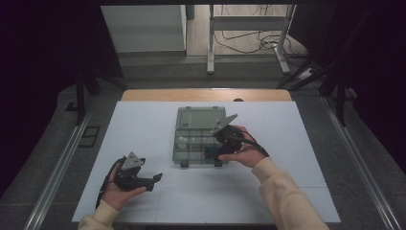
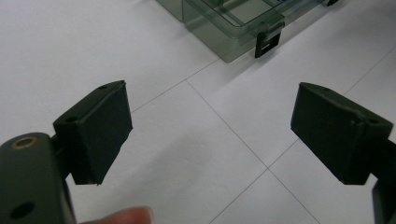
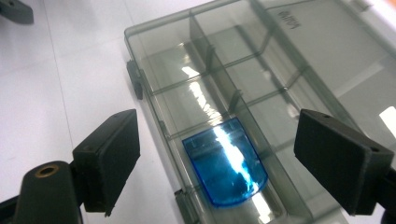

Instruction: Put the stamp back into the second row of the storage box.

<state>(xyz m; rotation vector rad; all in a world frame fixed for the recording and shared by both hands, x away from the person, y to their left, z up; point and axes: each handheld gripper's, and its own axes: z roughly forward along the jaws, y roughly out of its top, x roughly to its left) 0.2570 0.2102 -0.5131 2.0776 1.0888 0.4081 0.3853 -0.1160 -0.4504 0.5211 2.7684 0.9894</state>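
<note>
Smoky clear divided box (image 3: 261, 93), lid shut, blue piece (image 3: 225, 161) in a near compartment at frame center; both tools spread, empty.

left gripper (image 1: 155, 179), right gripper (image 1: 214, 152), fingers spread

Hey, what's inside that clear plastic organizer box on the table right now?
The organizer box is split by dividers into compartments. One near compartment holds a blue translucent piece; the others visible here look empty. Glare on the plastic hides some detail, and the high view shows small pale items I cannot identify.
</note>
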